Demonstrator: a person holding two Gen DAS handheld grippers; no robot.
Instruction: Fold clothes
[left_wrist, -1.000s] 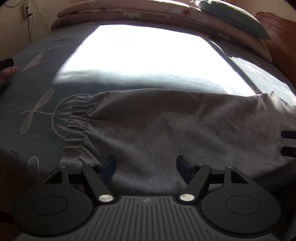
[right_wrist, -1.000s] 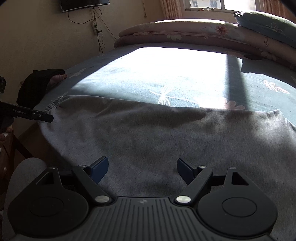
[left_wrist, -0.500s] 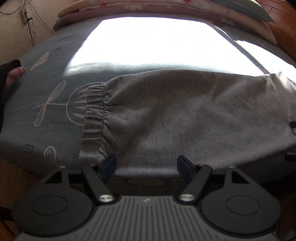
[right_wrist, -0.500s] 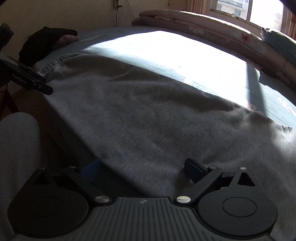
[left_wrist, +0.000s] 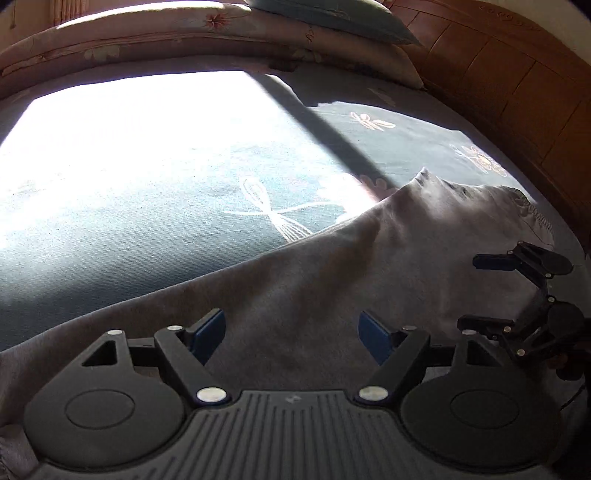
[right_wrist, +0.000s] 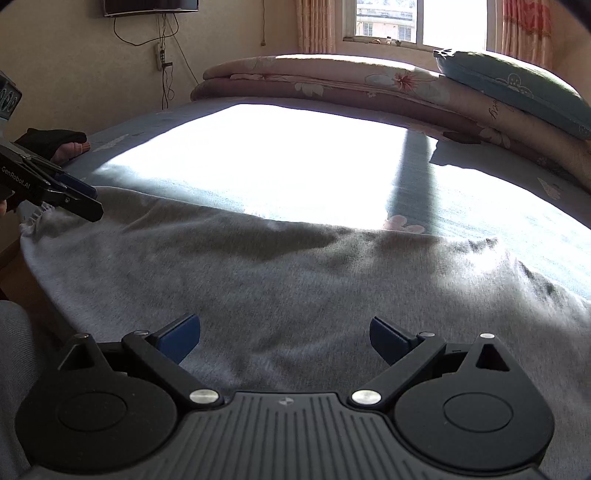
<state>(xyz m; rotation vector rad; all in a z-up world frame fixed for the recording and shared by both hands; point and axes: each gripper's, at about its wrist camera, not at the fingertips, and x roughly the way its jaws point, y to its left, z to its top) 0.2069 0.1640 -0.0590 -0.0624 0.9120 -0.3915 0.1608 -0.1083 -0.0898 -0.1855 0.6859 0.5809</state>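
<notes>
Grey jersey sweatpants (right_wrist: 295, 280), spread flat on a blue bedsheet printed with pale dragonflies (left_wrist: 184, 206). Laid along the bed edge opposite the folded pink floral quilt (right_wrist: 332, 77), well apart from it, with a sunlit strip of sheet between. Long axis parallel to that quilt. Gathered elastic cuff (right_wrist: 31, 223) at the end away from the quilt's pillow-topped end; ruffled waist end (left_wrist: 528, 210) at the end level with it.

Left gripper (left_wrist: 291, 332) just beside the cuff, slanted downward and aimed along the garment toward the waist. Jaws parted, having just been widening. Grey cloth below and between the blue pads (left_wrist: 208, 334), but nothing pinched.

Right gripper (right_wrist: 284, 332) over the cloth nearer the waist end, pointed across the garment toward the quilt. Jaws released and spread very wide, having just been opening. Cloth under them, none grasped.

Judging from this: a lengthwise fold to come, cuff end carried parallel to the quilt onto the waist end. Left gripper plainly the nearer one for the cuff, right gripper for the waist. Needs a drop onto the cloth edge farthest from the quilt, then a pinch through both layers. Risk of catching the bedsheet along with the jersey, since both lie flush.
</notes>
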